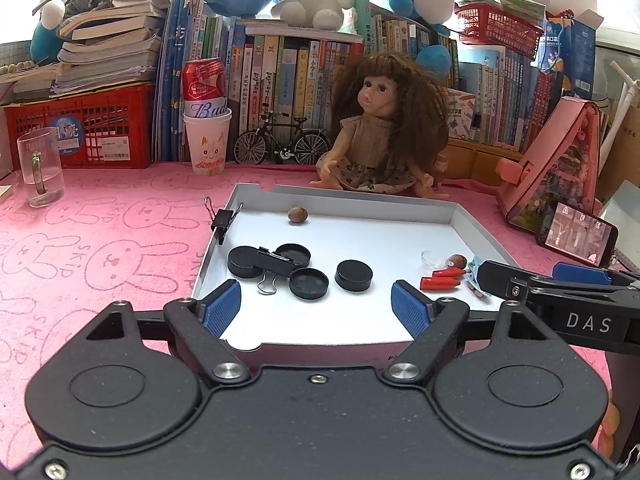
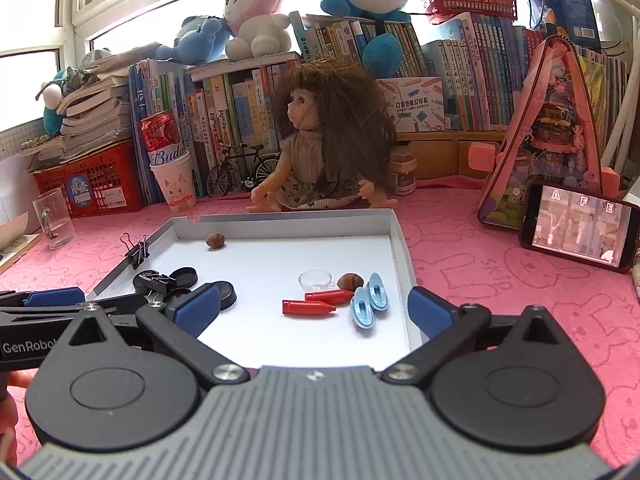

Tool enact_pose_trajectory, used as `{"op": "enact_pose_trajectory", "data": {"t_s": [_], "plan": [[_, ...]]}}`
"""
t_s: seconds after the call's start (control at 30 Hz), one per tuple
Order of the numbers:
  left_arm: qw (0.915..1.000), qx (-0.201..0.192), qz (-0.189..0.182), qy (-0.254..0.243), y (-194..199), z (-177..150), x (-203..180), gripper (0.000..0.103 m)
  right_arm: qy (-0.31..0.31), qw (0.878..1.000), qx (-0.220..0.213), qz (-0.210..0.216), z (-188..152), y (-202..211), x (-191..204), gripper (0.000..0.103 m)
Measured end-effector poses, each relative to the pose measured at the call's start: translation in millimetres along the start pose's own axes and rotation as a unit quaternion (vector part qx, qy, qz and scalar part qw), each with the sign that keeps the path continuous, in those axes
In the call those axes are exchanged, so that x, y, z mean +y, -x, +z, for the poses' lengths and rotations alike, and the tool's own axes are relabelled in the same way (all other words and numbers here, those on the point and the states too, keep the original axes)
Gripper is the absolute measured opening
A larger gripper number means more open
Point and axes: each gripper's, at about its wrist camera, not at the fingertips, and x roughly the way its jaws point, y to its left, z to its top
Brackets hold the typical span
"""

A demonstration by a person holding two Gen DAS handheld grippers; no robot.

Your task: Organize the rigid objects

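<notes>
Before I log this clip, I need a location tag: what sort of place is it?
Likely a child's study desk at home: rows of upright children's books, plush toys on top, and a brown-haired doll on the pink bunny-print cloth.

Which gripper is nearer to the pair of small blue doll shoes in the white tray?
Right. The right gripper is open just in front of the blue doll shoes; the left gripper is open near the black caps, farther away.

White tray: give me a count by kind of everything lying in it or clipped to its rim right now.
In or on the white tray:
Black round caps: 4
Black binder clips: 2, one clipped on the left rim
Brown nuts: 2
Red bullet-shaped pieces: 2
Blue doll shoes: 2
Clear small dish: 1
Total: 13
</notes>
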Motion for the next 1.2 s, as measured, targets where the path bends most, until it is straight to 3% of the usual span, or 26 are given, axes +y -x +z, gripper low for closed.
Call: {"op": "enact_pose_trajectory", "data": {"t_s": [0.73,1.2], "plan": [[0.9996,0.018,0.002,-0.022,15.2,-25.1,1.6,0.084,0.014,1.0,0.02,-0.008,-20.9,14.2,-1.9,0.103],[0.9981,0.048,0.02,-0.034,4.6,-41.7,1.1,0.084,0.026,0.997,0.064,-0.028,-37.1,1.9,-1.8,0.103]]}}
